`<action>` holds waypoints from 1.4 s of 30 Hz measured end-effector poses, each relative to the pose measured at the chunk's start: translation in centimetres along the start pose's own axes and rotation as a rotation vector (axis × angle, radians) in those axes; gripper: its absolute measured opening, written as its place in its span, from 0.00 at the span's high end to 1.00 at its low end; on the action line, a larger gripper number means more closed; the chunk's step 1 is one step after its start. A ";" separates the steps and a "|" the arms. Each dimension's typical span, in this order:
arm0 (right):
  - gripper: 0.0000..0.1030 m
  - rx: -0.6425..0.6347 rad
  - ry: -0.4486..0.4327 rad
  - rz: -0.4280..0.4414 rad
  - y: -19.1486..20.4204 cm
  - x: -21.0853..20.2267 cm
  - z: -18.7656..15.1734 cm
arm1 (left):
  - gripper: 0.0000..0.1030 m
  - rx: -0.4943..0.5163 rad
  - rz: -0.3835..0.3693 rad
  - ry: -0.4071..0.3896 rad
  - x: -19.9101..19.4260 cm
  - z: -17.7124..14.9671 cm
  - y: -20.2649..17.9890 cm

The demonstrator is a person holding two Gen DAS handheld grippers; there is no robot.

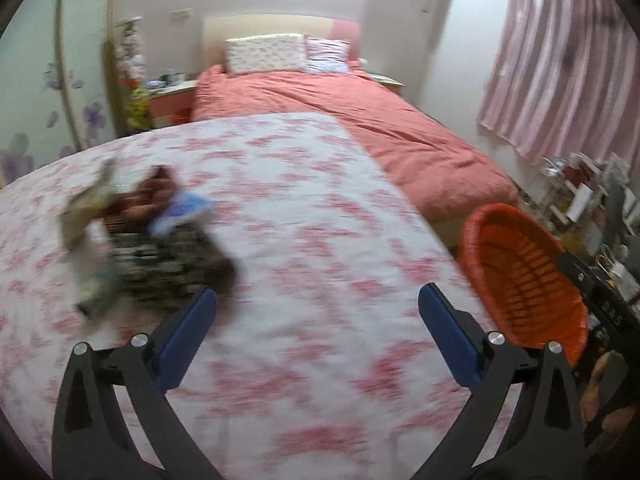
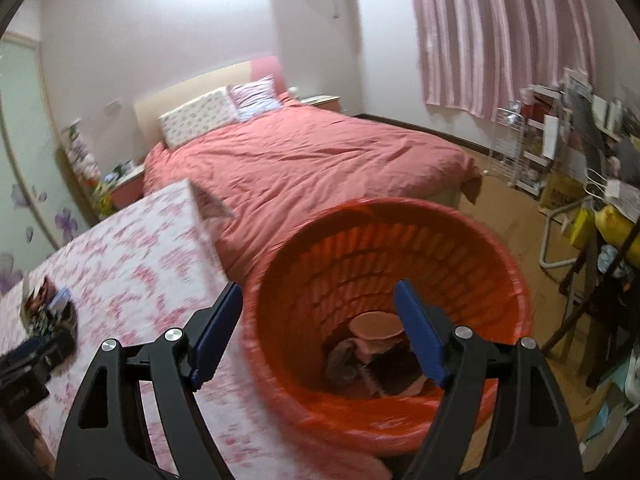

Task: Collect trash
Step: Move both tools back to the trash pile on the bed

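A blurred heap of trash wrappers (image 1: 140, 240) lies on the pink-flowered tablecloth (image 1: 300, 248), left of centre. My left gripper (image 1: 318, 300) stands open over the cloth, nothing between its blue pads, the heap just beyond its left fingertip. An orange slatted bin (image 2: 384, 292) stands beside the table's right edge; it is also at the right of the left wrist view as the orange bin (image 1: 520, 276). My right gripper (image 2: 318, 294) hangs open above the bin's mouth. Inside the bin lie a pale cup-like piece (image 2: 376, 328) and dark wrappers (image 2: 360, 364). The same heap (image 2: 46, 304) shows far left.
A bed with a coral duvet (image 2: 312, 168) stands beyond the table. Pink curtains (image 2: 500, 36) hang at the right, above cluttered shelves and a chair (image 2: 580, 208). A bedside table (image 1: 172, 100) stands left of the bed. The left gripper's body (image 2: 24, 368) shows at the lower left.
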State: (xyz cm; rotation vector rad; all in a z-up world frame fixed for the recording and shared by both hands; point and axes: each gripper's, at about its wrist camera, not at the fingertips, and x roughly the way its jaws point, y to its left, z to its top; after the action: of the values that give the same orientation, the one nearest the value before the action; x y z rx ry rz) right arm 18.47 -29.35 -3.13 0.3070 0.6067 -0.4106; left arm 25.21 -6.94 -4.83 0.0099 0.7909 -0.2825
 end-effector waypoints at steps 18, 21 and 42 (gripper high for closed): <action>0.25 -0.279 0.136 0.339 17.7 -1.5 -3.7 | 0.04 -0.155 0.327 -0.040 -5.8 -2.8 17.5; 0.31 -0.321 0.147 0.378 20.9 -1.8 -4.5 | 0.04 -0.176 0.342 -0.043 -6.5 -3.3 19.4; 0.94 -0.418 0.213 0.414 28.0 0.9 -6.4 | 0.04 -0.265 0.285 -0.031 -6.6 -5.0 23.2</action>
State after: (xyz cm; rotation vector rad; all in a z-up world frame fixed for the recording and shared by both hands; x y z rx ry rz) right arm 28.84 -2.58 -4.29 0.0695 0.7986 0.1515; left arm 23.21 17.56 -5.92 -0.1298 0.7802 0.0928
